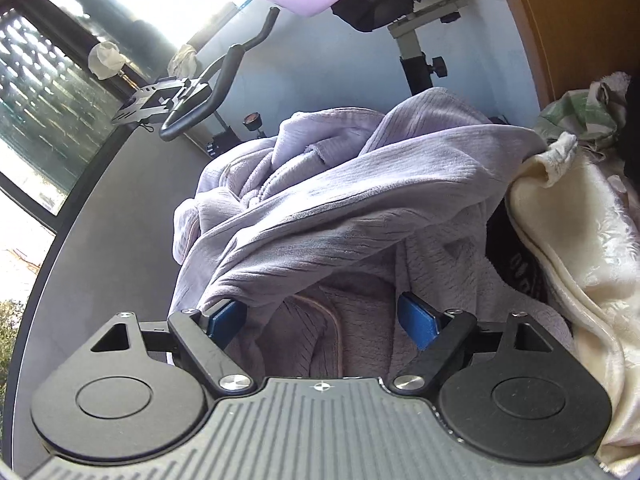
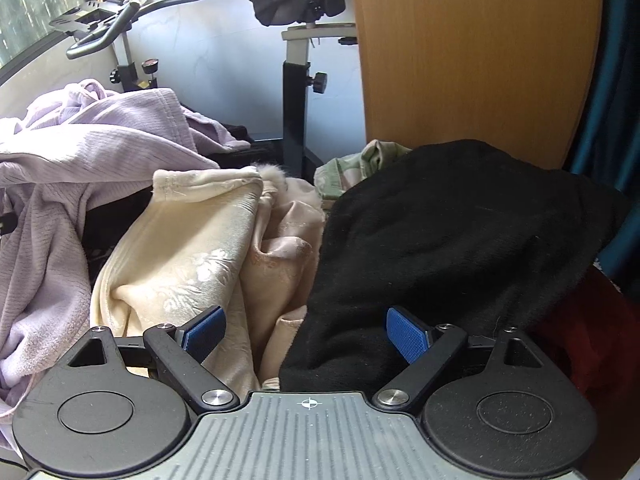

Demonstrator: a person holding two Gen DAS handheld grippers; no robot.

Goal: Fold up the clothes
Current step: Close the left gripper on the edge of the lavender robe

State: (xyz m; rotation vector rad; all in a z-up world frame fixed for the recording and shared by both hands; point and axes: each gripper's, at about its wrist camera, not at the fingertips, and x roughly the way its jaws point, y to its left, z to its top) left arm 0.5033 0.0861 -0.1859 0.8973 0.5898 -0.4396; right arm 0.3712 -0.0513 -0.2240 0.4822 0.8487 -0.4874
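Two spread claws [image 1: 322, 320] [image 2: 306, 334], crumpled lilac garment [image 1: 360, 184].

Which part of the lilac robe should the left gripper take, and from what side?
Take the lilac robe by the thick folded edge draped just over the open left gripper, coming from below and in front. That ridge stands free and looks thin enough to pinch.

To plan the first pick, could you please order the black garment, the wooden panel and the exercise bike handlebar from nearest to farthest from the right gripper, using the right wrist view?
1. Black garment: right at the right gripper, front right.
2. Wooden panel: upright behind the garment.
3. Exercise bike handlebar: far back, upper left.
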